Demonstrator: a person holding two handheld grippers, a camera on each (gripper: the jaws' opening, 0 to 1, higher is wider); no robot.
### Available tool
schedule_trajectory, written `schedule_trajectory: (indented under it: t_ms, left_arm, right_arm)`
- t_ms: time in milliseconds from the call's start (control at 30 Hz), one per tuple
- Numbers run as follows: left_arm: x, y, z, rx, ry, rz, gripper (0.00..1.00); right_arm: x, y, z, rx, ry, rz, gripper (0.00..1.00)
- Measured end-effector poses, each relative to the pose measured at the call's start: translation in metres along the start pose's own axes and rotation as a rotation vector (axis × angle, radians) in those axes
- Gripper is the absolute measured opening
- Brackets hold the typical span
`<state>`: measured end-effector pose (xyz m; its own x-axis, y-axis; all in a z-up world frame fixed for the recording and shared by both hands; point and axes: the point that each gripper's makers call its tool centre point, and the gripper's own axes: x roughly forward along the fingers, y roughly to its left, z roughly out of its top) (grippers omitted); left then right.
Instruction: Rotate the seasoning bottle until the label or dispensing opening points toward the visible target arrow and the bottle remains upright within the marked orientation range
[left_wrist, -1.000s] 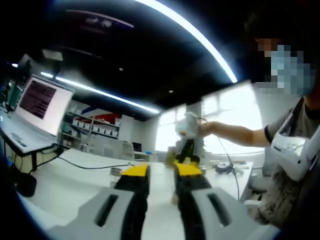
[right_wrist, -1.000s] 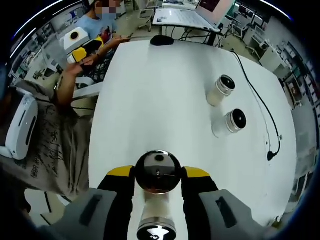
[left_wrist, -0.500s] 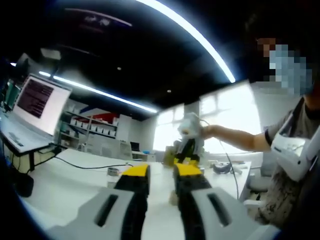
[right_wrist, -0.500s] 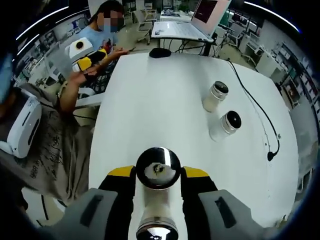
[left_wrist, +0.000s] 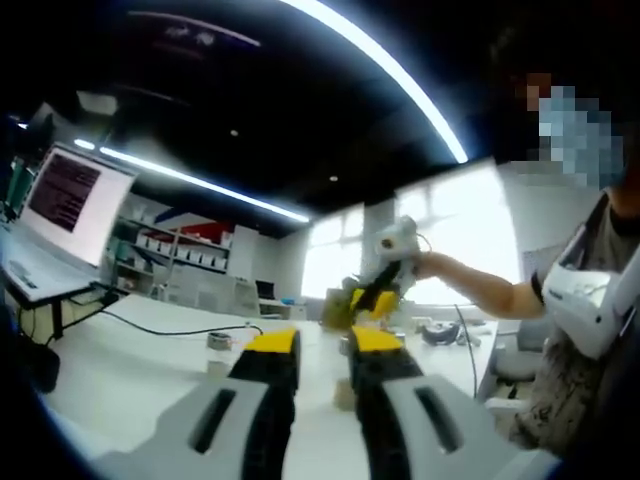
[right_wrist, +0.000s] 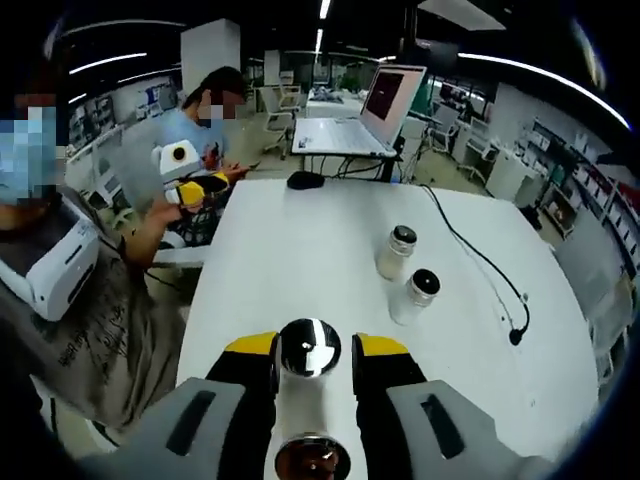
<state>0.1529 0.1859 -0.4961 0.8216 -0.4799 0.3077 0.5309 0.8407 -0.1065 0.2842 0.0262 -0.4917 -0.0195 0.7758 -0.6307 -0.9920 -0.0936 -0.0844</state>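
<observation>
Here the right gripper (right_wrist: 309, 352) pinches the seasoning bottle (right_wrist: 308, 392) between its jaws, lifted above the white table (right_wrist: 300, 250); two more bottles (right_wrist: 405, 280) stand at one o'clock. The left gripper (left_wrist: 322, 345) idles, jaws slightly apart, empty. No arrow visible; next, likely set it down and twist.
</observation>
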Motion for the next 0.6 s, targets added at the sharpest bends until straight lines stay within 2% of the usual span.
schedule_trajectory:
  t_ms: [100, 167, 233, 367, 467, 533, 600]
  left_arm:
    - [0.003, -0.001, -0.003, 0.0, 0.011, -0.004, 0.2]
    - [0.004, -0.001, -0.003, -0.002, 0.014, -0.007, 0.2]
    - [0.005, -0.002, -0.004, -0.002, 0.019, -0.011, 0.2]
    - [0.007, -0.003, -0.007, -0.006, 0.029, -0.015, 0.2]
    - [0.01, -0.008, -0.009, -0.006, 0.04, -0.024, 0.2]
    - [0.011, -0.01, -0.01, -0.005, 0.043, -0.032, 0.2]
    - [0.011, -0.011, -0.01, -0.003, 0.047, -0.035, 0.2]
  right_arm:
    - [-0.009, 0.005, 0.004, -0.034, -0.078, -0.057, 0.27]
    - [-0.019, 0.007, 0.012, -0.039, -0.164, -0.093, 0.27]
    - [-0.028, 0.014, 0.018, 0.01, -0.247, -0.092, 0.27]
    - [-0.048, 0.02, 0.041, 0.019, -0.446, -0.135, 0.27]
    - [-0.065, 0.028, 0.059, 0.079, -0.605, -0.116, 0.26]
    - [-0.073, 0.033, 0.068, 0.085, -0.674, -0.117, 0.25]
    - [-0.077, 0.041, 0.073, 0.061, -0.709, -0.128, 0.25]
